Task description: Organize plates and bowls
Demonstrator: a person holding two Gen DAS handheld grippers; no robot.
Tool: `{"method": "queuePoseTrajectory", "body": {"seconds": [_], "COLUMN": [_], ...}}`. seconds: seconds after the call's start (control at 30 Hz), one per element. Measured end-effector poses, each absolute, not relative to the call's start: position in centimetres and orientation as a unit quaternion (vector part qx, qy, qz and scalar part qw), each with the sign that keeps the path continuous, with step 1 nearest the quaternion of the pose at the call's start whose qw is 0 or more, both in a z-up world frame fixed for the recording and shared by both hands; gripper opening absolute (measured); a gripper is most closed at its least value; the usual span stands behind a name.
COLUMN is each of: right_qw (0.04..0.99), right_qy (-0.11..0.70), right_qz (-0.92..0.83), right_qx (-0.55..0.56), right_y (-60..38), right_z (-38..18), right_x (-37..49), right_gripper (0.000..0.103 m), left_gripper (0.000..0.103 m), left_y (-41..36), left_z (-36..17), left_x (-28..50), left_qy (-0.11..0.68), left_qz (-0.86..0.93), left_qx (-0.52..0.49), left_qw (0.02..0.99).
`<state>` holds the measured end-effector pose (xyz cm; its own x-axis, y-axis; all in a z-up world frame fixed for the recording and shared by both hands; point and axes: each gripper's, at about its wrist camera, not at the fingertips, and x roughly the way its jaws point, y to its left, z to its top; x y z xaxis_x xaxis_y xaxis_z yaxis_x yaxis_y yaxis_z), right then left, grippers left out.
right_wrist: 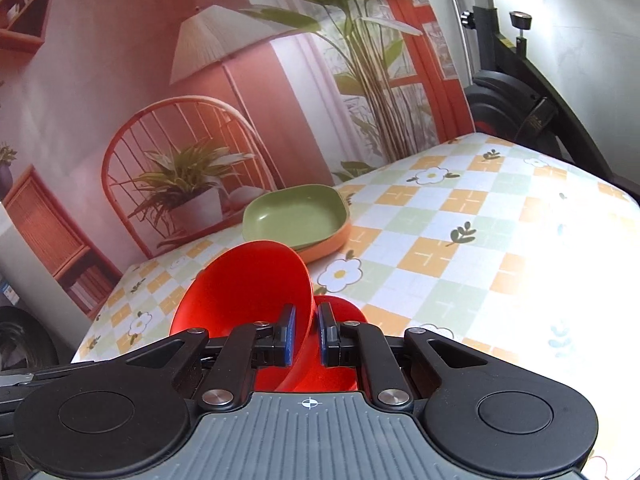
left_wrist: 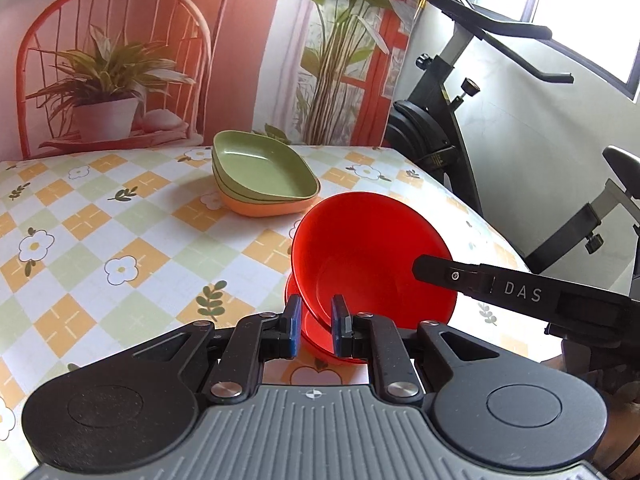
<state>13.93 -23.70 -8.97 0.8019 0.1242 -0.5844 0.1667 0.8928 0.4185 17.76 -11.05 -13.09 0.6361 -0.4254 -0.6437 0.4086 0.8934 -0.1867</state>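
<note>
A red bowl [left_wrist: 372,256] [right_wrist: 248,292] is tilted on its side near the table's front edge. My right gripper [right_wrist: 308,332] is shut on its rim, and one black finger [left_wrist: 440,272] of that gripper crosses the bowl's right side. Under it lies a second red bowl [left_wrist: 316,346] [right_wrist: 344,316]. My left gripper [left_wrist: 317,322] has its blue pads drawn in close around the red edges where the two bowls meet. I cannot tell which bowl's edge is pinched. Farther back stands a stack of green dishes on an orange one [left_wrist: 264,176] [right_wrist: 296,216].
The table [left_wrist: 100,220] [right_wrist: 480,260] wears a checked flower cloth and ends at a printed backdrop [left_wrist: 120,60] of a chair and plants. An exercise bike [left_wrist: 480,128] stands just past the table's right edge.
</note>
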Motion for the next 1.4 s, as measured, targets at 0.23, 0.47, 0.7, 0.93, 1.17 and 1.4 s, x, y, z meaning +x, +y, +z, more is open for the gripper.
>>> {"method": "queuePoseTrajectory", "body": {"seconds": [0.23,0.47,0.7,0.93,1.17,1.4], "right_qw": [0.914,0.910,0.907,0.905,0.907,0.908], "right_qy": [0.321,0.323,0.328,0.328,0.327,0.325], "right_qz": [-0.020,-0.029,-0.026,-0.030,-0.031,-0.035], "right_qx": [0.248,0.257,0.264,0.268,0.264,0.264], "right_y": [-24.5,-25.0,-25.1,-25.5,-25.3,-25.5], "right_z": [-11.0,-11.9,-12.7,-13.1,-13.1,-13.3], "right_x": [14.3,14.8,15.2,15.3,15.0,14.9], "right_gripper": [0.011,0.011,0.011,0.011,0.011,0.013], "left_gripper": [0.016,0.016,0.016,0.016,0.018,0.020], "left_y": [-11.9,-12.6,-12.4,-12.6,-12.6,-12.2], "left_z": [-14.4,-15.1,-15.9,-16.4,-16.6,-16.7], "left_x": [19.1,20.1,20.6,20.9,20.9,20.9], "left_qy": [0.375,0.386,0.394,0.400,0.404,0.404], "left_qz": [-0.229,-0.232,-0.228,-0.228,-0.226,-0.221], "left_qx": [-0.003,-0.004,-0.007,0.004,0.005,-0.007], "left_qw": [0.898,0.893,0.890,0.888,0.886,0.888]}}
